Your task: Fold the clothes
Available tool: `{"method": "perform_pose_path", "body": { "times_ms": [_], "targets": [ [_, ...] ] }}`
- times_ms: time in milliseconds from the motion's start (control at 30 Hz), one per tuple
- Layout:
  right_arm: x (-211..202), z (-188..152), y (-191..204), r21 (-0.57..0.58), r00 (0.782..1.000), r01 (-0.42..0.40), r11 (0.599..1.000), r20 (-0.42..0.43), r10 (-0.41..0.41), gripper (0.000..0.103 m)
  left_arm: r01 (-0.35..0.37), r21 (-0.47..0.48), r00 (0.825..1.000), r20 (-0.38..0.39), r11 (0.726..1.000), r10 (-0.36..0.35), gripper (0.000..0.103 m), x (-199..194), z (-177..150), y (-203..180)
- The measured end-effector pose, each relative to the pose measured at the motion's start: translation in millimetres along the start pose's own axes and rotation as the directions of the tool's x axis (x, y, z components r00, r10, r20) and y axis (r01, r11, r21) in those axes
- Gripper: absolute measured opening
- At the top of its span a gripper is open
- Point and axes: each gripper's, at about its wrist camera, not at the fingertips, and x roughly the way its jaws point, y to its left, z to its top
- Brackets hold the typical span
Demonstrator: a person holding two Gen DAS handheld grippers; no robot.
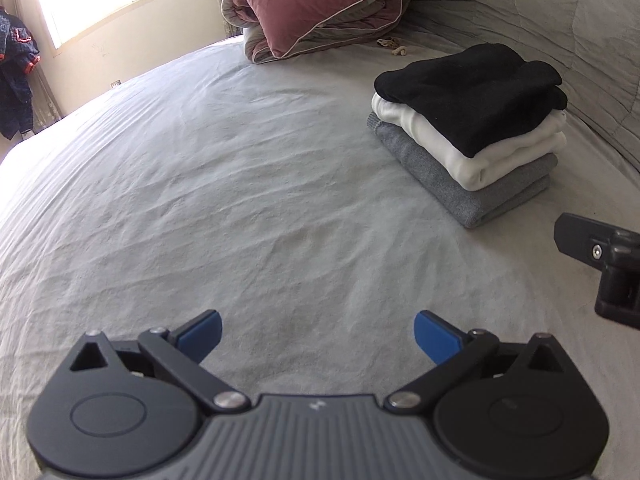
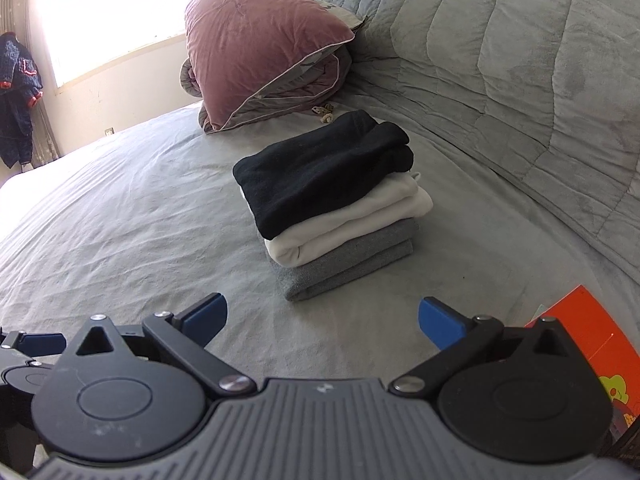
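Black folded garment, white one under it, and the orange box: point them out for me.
black folded garment (image 2: pixel 320 184), right wrist view, top face.
white folded garment (image 2: pixel 344 220), right wrist view, front folds.
orange box (image 2: pixel 592 332), right wrist view, top face.

3 folded garments in 1 stack (image 2: pixel 326 208) on the bed (image 2: pixel 120 208): 1 black (image 2: pixel 320 176), 1 white (image 2: pixel 352 216), 1 grey (image 2: pixel 352 264). 1 folded pink duvet (image 2: pixel 260 40). 1 grey quilt (image 2: pixel 500 60). 1 dark jacket (image 2: pixel 18 96) hanging. 1 orange box (image 2: pixel 592 332), maybe a book. 2 grippers: left gripper (image 1: pixel 318 336), right gripper (image 2: pixel 322 320).
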Motion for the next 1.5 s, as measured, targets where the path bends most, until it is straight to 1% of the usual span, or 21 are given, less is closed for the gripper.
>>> {"method": "perform_pose_path", "body": {
  "times_ms": [100,200,300,367,467,700,933,1500],
  "targets": [
    [0,-4,4,-0.043,1.0,0.011,0.999,-0.009,-0.011,0.103,0.007,-0.001,1.0,-0.003,1.0,-0.007,0.102,2,0,-2],
    [-5,-7,6,-0.079,1.0,-0.009,0.997,-0.018,0.007,0.103,0.019,-0.013,1.0,0.002,1.0,-0.019,0.102,2,1,-1],
    [-16,-9,11,-0.102,1.0,0.013,0.995,0.018,-0.011,0.103,0.014,-0.022,1.0,0.013,1.0,-0.014,0.102,1,1,2],
    [-21,-10,13,-0.114,1.0,0.001,0.993,0.03,0.002,0.103,0.011,-0.025,1.0,0.016,1.0,-0.01,0.102,-1,1,2],
    [-24,-9,13,-0.086,0.999,-0.04,0.995,0.033,0.043,0.103,0.017,-0.033,1.0,0.02,0.999,-0.017,0.102,-4,0,2],
    [-27,-4,8,0.001,0.998,-0.062,0.998,0.034,0.061,0.103,0.03,-0.05,0.999,0.02,0.998,-0.029,0.102,-6,-1,3],
    [-29,-7,10,-0.015,0.998,-0.057,0.998,0.024,0.057,0.103,0.028,-0.057,1.0,0.012,0.998,-0.028,0.102,-4,-2,5],
    [-27,-7,7,0.006,0.999,-0.035,0.999,0.021,0.035,0.103,0.044,-0.049,0.999,0.005,0.998,-0.044,0.102,-4,-4,1]
  ]
}}
